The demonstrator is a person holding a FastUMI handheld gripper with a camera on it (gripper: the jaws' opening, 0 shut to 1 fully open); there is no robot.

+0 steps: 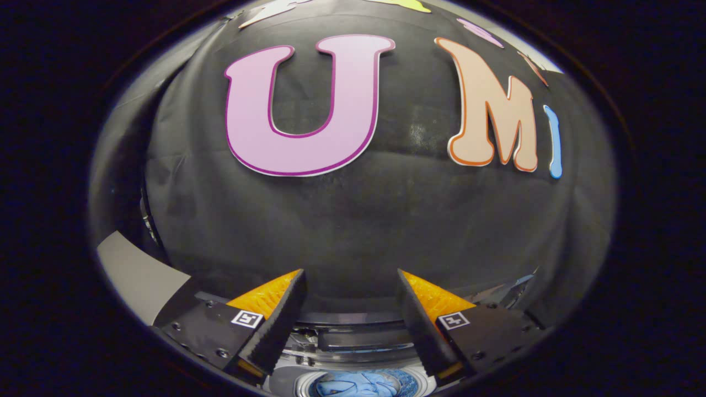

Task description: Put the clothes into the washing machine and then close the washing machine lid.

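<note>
The claw (351, 275) stands wide open with nothing between its fingers (278, 317), pointing at the booth's black cloth wall (353, 220) rather than down at the work. The washing machine (353, 353) lies below and just ahead of the fingers, seen from above at the near end of the gap between them. Its drum opening faces upward, and blue clothes (361, 384) are bunched inside the drum, so the loading step looks done.

What seems left is the lid. A dark, glossy band (358, 337) runs crosswise just beyond the drum mouth, its long axis lying side to side, square across the line of the fingers; I judge this to be the raised lid or the rear edge of the machine's top (the fisheye bends it too much to be sure which). If it is the lid, it hinges at the far side and would swing toward the claw and down over the drum.

The coming move would then call for dipping the claw forward and down onto that crosswise edge.

A pale panel (138, 273) stands off to the left of the machine.
</note>
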